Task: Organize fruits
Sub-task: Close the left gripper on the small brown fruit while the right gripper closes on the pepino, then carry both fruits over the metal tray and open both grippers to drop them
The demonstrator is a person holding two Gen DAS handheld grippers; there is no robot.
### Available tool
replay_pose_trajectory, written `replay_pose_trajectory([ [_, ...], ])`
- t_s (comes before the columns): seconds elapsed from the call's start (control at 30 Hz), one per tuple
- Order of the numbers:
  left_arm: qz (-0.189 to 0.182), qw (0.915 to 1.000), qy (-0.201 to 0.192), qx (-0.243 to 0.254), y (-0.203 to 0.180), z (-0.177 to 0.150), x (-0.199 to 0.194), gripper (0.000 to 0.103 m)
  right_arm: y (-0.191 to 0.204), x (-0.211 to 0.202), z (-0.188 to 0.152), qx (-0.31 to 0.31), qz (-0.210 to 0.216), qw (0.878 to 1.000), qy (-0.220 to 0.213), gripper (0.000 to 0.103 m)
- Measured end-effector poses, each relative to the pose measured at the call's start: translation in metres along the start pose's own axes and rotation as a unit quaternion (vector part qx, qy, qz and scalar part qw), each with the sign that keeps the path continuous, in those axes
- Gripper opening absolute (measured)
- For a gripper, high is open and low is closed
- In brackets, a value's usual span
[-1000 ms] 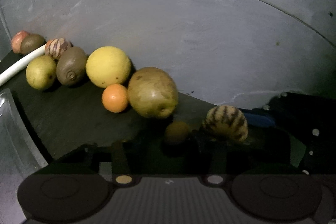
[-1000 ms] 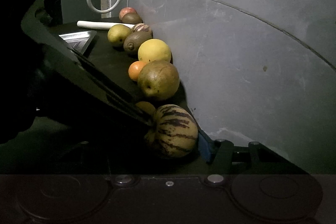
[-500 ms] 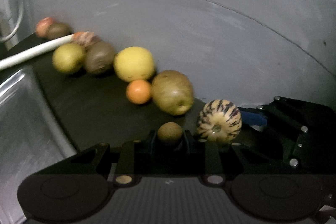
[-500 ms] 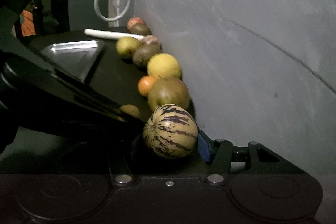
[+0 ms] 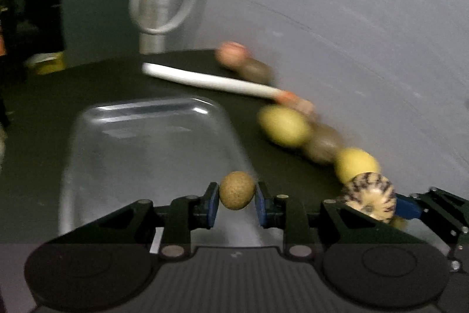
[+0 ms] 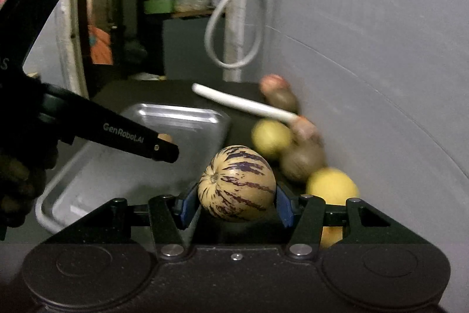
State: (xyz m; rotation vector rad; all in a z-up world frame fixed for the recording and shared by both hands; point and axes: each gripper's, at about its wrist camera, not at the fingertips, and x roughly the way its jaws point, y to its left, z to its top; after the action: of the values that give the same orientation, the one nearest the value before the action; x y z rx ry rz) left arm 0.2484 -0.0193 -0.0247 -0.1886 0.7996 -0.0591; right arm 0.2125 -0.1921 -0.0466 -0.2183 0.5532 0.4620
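Observation:
My left gripper (image 5: 236, 203) is shut on a small round brown fruit (image 5: 236, 189) and holds it above the near end of a metal tray (image 5: 140, 148). My right gripper (image 6: 234, 203) is shut on a striped cream-and-purple melon (image 6: 236, 183), held in the air just right of the tray (image 6: 123, 175). The striped melon also shows at the right in the left wrist view (image 5: 370, 196). The left gripper shows in the right wrist view (image 6: 164, 150) over the tray.
A row of fruit lies along the grey wall: a yellow round fruit (image 6: 332, 185), a brown kiwi (image 6: 302, 162), a green-yellow fruit (image 6: 271, 138), and further ones behind. A white tube (image 6: 243, 104) lies across the black table (image 5: 88, 87). A white cable loop (image 6: 231, 34) hangs behind.
Both grippers have lifted their fruits off the table and swung left toward the metal tray. The fruit row by the wall has not moved.

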Motion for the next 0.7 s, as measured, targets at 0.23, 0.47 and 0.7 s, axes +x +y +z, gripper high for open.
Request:
replay_pose_trajectory([
  [0.23,0.064,0.9970,-0.018,-0.041,0.063,0.024,0.021,0.029,0.026,0.078,0.050,-0.016,0.046,0.999,-0.011,0.056],
  [0.47,0.093,0.9939,-0.024,-0.052,0.105,0.054,0.059,0.029,0.049,0.148,0.076,-0.036,0.066,0.997,0.001,0.056],
  [0.7,0.112,0.9908,-0.012,-0.075,0.128,0.056,0.080,0.029,0.056,0.181,0.080,-0.037,0.071,0.997,0.019,0.056],
])
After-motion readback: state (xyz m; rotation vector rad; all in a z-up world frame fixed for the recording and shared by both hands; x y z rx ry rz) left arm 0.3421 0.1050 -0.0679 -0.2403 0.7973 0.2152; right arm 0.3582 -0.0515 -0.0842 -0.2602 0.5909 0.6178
